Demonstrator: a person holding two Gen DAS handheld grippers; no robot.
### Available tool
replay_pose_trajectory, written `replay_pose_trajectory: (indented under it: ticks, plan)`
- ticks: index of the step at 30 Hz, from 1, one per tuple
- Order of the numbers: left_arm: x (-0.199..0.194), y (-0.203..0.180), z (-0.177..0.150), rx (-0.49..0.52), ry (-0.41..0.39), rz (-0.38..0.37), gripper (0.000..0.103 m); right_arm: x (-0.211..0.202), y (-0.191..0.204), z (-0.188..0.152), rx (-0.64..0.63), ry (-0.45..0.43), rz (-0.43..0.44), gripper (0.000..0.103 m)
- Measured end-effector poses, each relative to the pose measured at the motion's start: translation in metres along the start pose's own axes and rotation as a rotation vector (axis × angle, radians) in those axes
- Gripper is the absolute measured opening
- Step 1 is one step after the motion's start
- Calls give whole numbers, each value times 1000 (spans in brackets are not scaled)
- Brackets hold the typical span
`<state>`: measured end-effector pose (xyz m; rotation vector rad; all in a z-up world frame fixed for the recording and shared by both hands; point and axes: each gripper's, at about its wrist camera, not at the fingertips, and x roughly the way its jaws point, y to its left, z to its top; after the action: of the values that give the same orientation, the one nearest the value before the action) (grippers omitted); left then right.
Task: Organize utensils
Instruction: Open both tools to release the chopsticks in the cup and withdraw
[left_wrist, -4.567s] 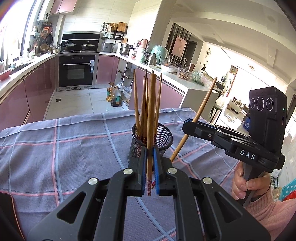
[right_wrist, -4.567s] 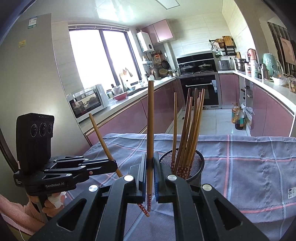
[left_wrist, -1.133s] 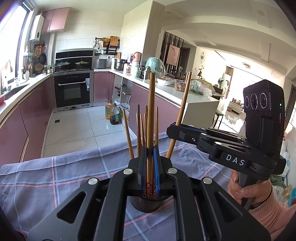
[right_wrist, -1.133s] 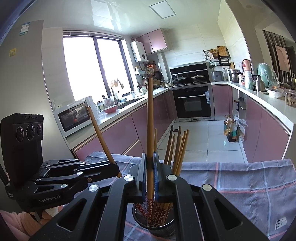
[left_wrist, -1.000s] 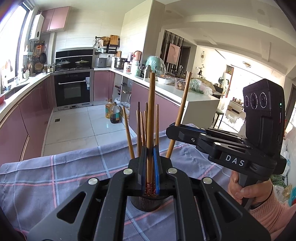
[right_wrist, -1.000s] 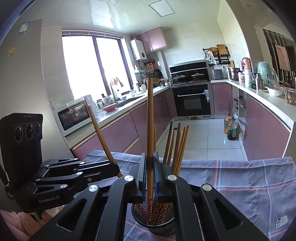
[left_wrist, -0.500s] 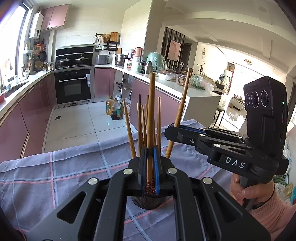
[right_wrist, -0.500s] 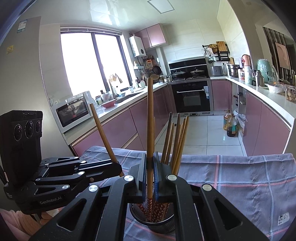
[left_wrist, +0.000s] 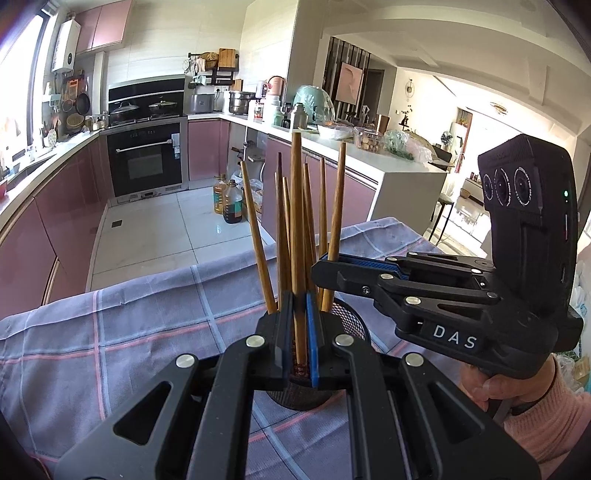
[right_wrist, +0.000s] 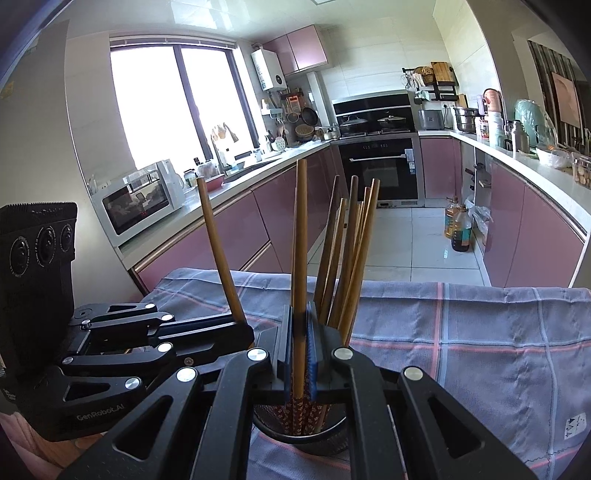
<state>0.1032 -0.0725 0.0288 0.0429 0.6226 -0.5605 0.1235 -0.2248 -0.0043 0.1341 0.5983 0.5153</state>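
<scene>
Left tongs (left_wrist: 297, 325), right tongs (right_wrist: 300, 347) each clamp one chopstick above holder (right_wrist: 301, 439); keep sticks vertical, lower into holder, release.

Checked tablecloth (left_wrist: 129, 332) — mesh holder (left_wrist: 354, 325)

The right gripper (right_wrist: 300, 354) clamps one upright chopstick (right_wrist: 300, 236) over the mesh holder (right_wrist: 314, 441). At left, the left gripper (right_wrist: 236, 332) pinches another chopstick (right_wrist: 218, 251), tilted.

Left hand-held gripper (left_wrist: 298, 332) clamped shut, right hand-held gripper (right_wrist: 301, 354) likewise — side by side, tilted downward
</scene>
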Motion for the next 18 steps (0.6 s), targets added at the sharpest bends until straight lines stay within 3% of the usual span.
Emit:
replay_pose_trajectory:
  ticks: [14,16,18]
  plan:
    - [25,12,-8,-30,49,-13,8,2,-8,-2,41,7,-8,8]
    - [23,15,-12,-35,42,-12,8,0,-7,-4,39,6,-6,12]
    - [19,18,-16,-40,32,-10,15,-3,-5,-4,32,1,-3,18]
